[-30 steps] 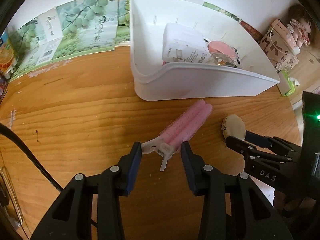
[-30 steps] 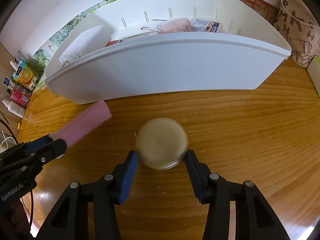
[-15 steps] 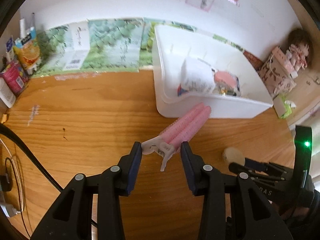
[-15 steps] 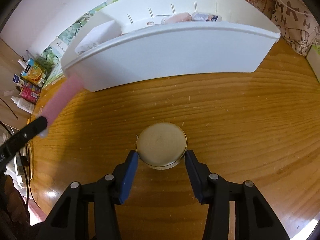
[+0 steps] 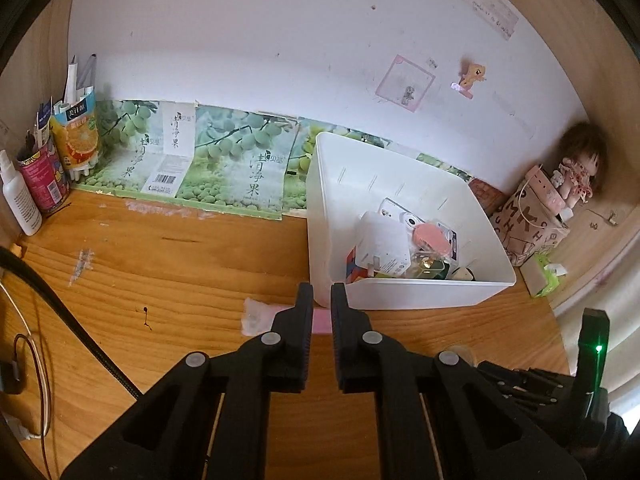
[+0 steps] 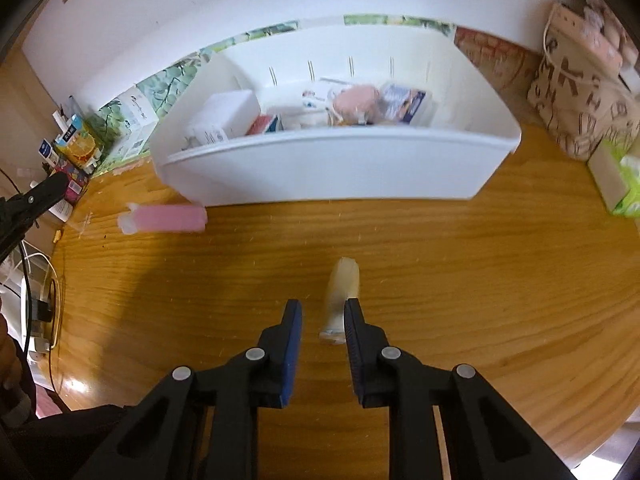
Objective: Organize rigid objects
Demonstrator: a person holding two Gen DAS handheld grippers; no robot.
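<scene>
Left wrist view: the left claw (image 5: 322,292) points down at the wooden desk (image 5: 160,272); its jaws have just been closing and stand narrow, with only a thin slit between them and nothing gripped; the pink hair roller (image 5: 260,316) shows blurred just behind the fingers, crosswise, near the front left corner of the white storage bin (image 5: 400,296); whether it rests on the desk cannot be told; the bin stands against the wall and holds a white box (image 5: 384,248), a small white camera (image 5: 400,216) and a pink round piece (image 5: 432,236); an orange juice carton (image 5: 78,136) and a white spray bottle (image 5: 20,200) stand at the far left.

Right wrist view: the right claw (image 6: 322,308) also points down at the desk; its jaws have just been closing and are narrow, with bare wood showing in the gap; the round cream case (image 6: 342,284), edge-on and blurred, sits just beyond the tips, against the right-hand finger, not clamped between the pads; the roller lies well apart from it, just in front of the bin's left end; the left claw's tip reaches in at the left edge, clear of the roller.
</scene>
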